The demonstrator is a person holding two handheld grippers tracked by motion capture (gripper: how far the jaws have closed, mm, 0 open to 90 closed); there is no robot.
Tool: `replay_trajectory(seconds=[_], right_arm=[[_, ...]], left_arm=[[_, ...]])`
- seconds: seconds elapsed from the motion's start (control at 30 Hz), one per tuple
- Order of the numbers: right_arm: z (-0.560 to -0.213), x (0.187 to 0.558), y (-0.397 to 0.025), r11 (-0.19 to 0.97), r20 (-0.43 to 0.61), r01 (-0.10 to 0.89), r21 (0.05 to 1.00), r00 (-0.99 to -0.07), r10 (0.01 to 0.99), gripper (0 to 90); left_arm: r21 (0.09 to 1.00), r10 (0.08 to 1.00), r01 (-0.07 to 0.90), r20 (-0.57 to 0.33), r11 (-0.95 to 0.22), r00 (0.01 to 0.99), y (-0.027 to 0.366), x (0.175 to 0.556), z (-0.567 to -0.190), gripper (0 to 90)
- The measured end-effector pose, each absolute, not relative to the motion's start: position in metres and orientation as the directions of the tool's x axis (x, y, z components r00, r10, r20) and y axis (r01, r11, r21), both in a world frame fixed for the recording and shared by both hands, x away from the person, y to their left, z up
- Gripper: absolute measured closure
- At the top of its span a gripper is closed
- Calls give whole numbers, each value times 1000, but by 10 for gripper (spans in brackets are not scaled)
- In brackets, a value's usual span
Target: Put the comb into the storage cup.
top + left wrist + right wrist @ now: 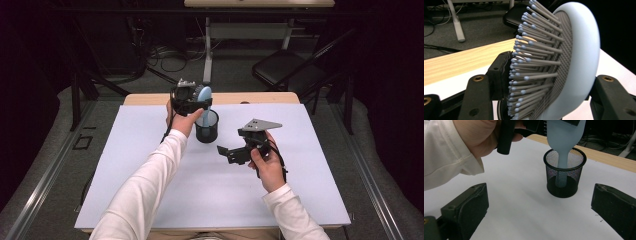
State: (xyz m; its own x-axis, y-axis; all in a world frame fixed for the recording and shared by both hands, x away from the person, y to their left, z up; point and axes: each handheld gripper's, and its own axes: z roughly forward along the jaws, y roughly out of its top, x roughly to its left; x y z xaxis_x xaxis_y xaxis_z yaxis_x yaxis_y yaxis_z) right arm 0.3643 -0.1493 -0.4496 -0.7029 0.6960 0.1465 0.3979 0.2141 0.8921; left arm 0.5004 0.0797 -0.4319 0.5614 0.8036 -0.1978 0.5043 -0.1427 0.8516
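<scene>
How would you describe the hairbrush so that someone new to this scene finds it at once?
On the white table, find the black wire-mesh cup near the far edge. The pale blue oval hairbrush has its handle inside it, its grey-bristled head gripped by the left gripper; nothing else here is blue.

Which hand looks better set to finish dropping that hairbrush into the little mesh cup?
Left: its claw already grips the hairbrush, handle inside the cup. The right claw hangs open beside it.
</scene>
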Motion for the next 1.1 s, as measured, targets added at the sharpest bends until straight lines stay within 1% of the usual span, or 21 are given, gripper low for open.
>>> replay_trajectory(seconds=[0.43,0.57,0.73,0.9,1.07,1.1], right_arm=[[-450,365,-150,210,149,398,893,-702,696,6],[-450,365,-150,211,148,396,893,-703,695,6],[-450,364,-150,214,148,398,892,-704,694,6],[-450,365,-150,213,148,399,892,-703,695,6],[-450,365,-150,213,150,400,891,-703,696,6],[-450,365,-149,213,149,400,891,-702,696,6]], left_arm=[[847,804,515,-213,-131,555,78,500,-433,370],[849,809,514,-213,-125,548,78,500,-433,327],[844,816,523,-217,-120,537,79,500,-434,295],[847,819,521,-224,-104,528,80,501,-435,224],[841,817,534,-250,-83,520,80,501,-435,156],[841,819,535,-249,-82,517,80,501,-435,155]])
